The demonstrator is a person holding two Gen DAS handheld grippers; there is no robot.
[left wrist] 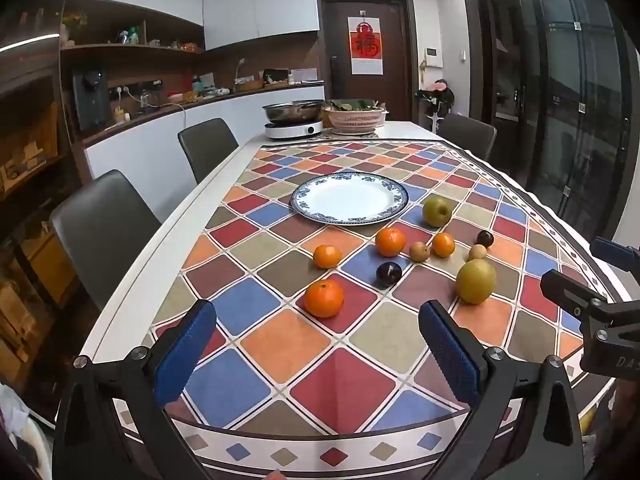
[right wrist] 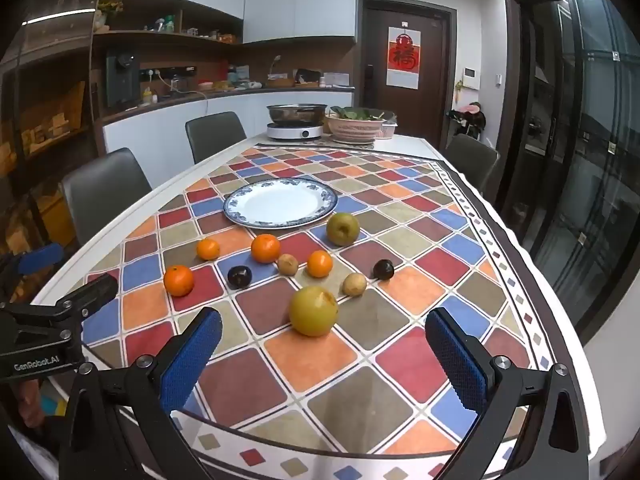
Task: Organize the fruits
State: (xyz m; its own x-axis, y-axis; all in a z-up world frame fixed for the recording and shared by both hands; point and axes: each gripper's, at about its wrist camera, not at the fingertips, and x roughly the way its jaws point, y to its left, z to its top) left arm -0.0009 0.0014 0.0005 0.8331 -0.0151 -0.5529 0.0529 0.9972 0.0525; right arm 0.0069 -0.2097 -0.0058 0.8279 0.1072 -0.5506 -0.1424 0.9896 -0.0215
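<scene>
An empty white plate with a blue rim (left wrist: 350, 199) (right wrist: 281, 202) lies on the checkered tablecloth. In front of it lie several loose fruits: oranges (left wrist: 324, 298) (right wrist: 179, 280), two yellow-green pears (left wrist: 476, 281) (right wrist: 313, 311), dark plums (left wrist: 389, 273) (right wrist: 239, 276) and small brown fruits (left wrist: 419, 251) (right wrist: 354, 284). My left gripper (left wrist: 316, 344) is open and empty, just short of the nearest orange. My right gripper (right wrist: 324, 352) is open and empty, just short of the near pear. Each gripper shows at the edge of the other's view.
At the table's far end stand a steel pot on an induction cooker (left wrist: 294, 122) and a pink basket of greens (left wrist: 356, 118). Grey chairs (left wrist: 102, 232) line the left side, one stands at the far right (left wrist: 468, 132). The table edge runs close on the right.
</scene>
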